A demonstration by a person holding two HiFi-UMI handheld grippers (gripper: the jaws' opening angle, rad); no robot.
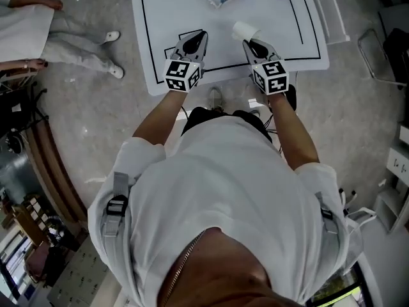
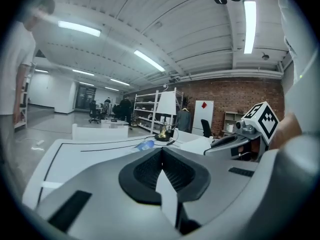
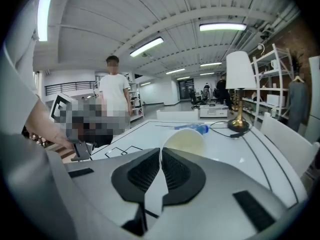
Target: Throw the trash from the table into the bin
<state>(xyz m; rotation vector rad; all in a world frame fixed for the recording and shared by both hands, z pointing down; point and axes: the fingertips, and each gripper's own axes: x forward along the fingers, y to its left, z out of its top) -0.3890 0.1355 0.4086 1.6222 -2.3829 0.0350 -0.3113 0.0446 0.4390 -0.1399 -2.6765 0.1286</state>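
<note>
At the table's (image 1: 192, 11) near edge, upper middle of frame, your right gripper (image 1: 248, 42) gripped the paper cup (image 1: 245, 30) by its rim while your left gripper (image 1: 202, 35) sat closed on nothing, so the next step looked like carrying the cup to a bin no view showed.

Brick wall (image 2: 235, 91), white shelving (image 2: 150, 111), ceiling strip lights (image 2: 148, 60).

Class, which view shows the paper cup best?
The right gripper view: the paper cup sits centre, open mouth facing us, rim between the jaws. Head view shows it small from above; left gripper view barely shows it.
</note>
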